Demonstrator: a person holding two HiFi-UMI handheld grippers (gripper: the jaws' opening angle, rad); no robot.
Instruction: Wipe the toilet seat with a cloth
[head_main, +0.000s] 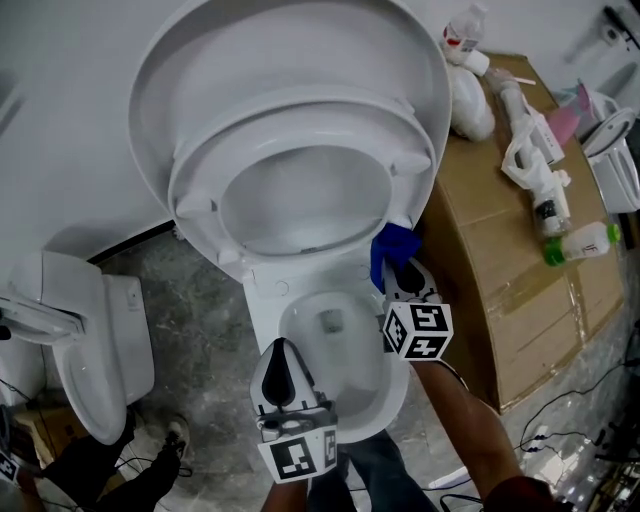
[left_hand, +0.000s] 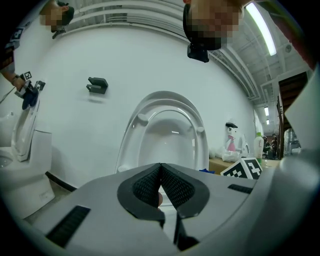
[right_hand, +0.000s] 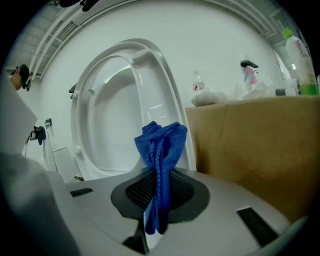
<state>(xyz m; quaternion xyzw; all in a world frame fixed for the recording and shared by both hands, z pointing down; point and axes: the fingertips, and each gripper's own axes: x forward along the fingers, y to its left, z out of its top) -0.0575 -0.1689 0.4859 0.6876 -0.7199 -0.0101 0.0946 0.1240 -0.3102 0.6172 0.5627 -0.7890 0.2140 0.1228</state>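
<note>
Grey speckled floor (head_main: 200, 290), plain white wall behind. White oval toilet seat (head_main: 300, 112) stands tipped up against its lid, underside and bumpers facing out over the open white bowl (head_main: 262, 300), presumably so the ring is easy to reach. Bunched blue microfibre cloth (right_hand: 161, 145) sits at the seat's lower right edge, pinched between the pads of the right hand-held gripper (head_main: 403, 268), with a tuft left proud of the tips as a wiping face. Contact with the seat: cannot tell. Left hand-held gripper (left_hand: 161, 175) hangs over the bowl's front, jaws pressed together on nothing, likely kept clear. Brown cardboard box (head_main: 500, 300) at right carries plastic bottles (head_main: 580, 242).
</note>
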